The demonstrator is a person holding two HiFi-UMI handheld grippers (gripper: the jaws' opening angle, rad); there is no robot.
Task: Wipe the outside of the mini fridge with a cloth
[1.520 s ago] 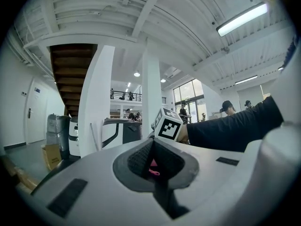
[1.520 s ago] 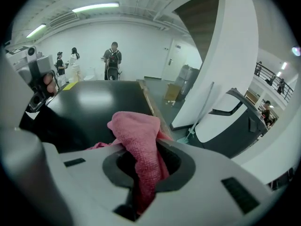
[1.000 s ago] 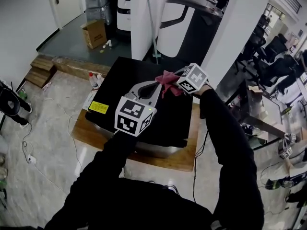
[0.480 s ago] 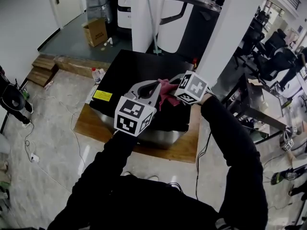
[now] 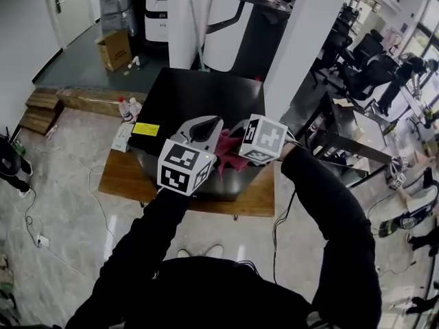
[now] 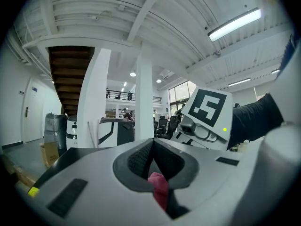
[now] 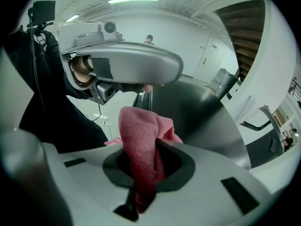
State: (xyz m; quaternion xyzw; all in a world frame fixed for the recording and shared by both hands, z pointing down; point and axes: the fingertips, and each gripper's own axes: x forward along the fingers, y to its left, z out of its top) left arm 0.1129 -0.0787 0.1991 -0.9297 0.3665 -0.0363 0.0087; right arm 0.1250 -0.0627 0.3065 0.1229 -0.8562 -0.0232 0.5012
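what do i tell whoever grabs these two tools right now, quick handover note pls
Left tool: shut on a corner of the pink cloth.
Right tool: shut on the same cloth, with a thick fold sticking up out of its jaws.
Both tools are close together over the near edge of the mini fridge, with the cloth bunched between them.
Done: the cloth is picked up and at the fridge. The pictures don't show whether it touches the surface or how much has been wiped.
Left: probably let one tool go, then wipe the black top and the sides.
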